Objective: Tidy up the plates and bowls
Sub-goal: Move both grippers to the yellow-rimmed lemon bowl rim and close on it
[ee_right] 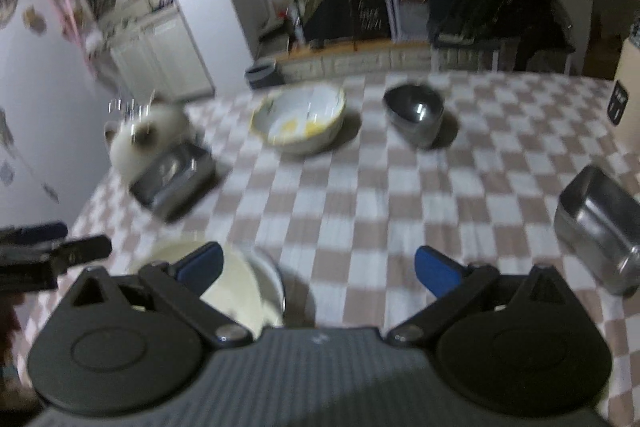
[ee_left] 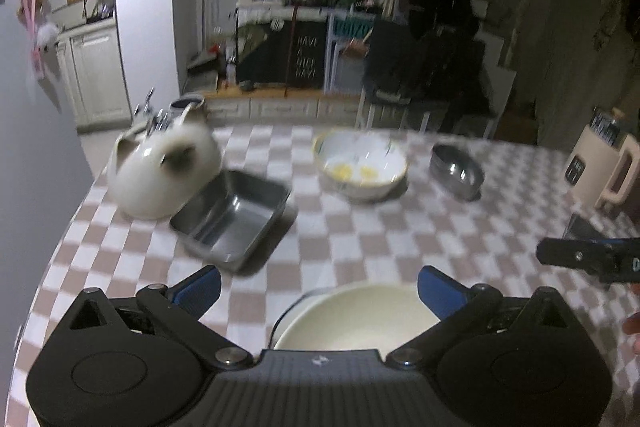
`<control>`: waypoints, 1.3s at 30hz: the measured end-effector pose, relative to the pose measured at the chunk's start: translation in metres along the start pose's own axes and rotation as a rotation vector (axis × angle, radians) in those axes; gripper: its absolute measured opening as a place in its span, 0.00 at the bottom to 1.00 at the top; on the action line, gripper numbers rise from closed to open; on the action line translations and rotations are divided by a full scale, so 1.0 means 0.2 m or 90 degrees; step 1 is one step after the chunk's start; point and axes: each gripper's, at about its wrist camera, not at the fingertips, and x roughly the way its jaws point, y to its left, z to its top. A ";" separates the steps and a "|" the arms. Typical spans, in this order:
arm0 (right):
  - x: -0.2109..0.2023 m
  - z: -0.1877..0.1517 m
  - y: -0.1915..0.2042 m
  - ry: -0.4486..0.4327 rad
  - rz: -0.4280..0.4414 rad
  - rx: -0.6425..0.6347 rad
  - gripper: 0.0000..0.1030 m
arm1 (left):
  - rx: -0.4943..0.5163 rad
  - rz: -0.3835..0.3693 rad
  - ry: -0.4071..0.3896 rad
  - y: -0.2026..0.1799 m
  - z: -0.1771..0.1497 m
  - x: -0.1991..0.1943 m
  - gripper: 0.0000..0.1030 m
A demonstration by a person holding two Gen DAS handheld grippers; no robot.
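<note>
A cream bowl (ee_left: 356,319) sits on the checkered table just below my open left gripper (ee_left: 320,291); it also shows in the right wrist view (ee_right: 236,287). My right gripper (ee_right: 318,267) is open and empty above the cloth, to the right of that bowl. A white bowl with yellow marks (ee_left: 360,163) (ee_right: 300,121) stands mid-table. A round steel bowl (ee_left: 456,167) (ee_right: 414,113) stands right of it. A square steel tray (ee_left: 232,219) (ee_right: 174,183) lies at left. Another steel container (ee_right: 600,231) lies at right.
A white cat-shaped utensil holder (ee_left: 164,175) (ee_right: 140,143) stands at the table's left edge, against the tray. A beige canister (ee_left: 600,167) stands at the right edge. The table's (ee_left: 360,239) far edge faces kitchen shelves and cabinets.
</note>
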 end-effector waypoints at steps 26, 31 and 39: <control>0.80 0.54 -0.23 -0.025 0.048 0.109 0.94 | -0.102 0.011 0.003 0.09 0.57 0.93 1.00; 1.00 0.57 -0.27 0.012 0.109 0.159 0.71 | -0.056 -0.001 0.063 0.09 0.61 1.17 0.81; 1.25 0.60 -0.32 0.057 0.096 0.183 0.32 | -0.078 -0.019 0.146 0.13 0.59 1.49 0.48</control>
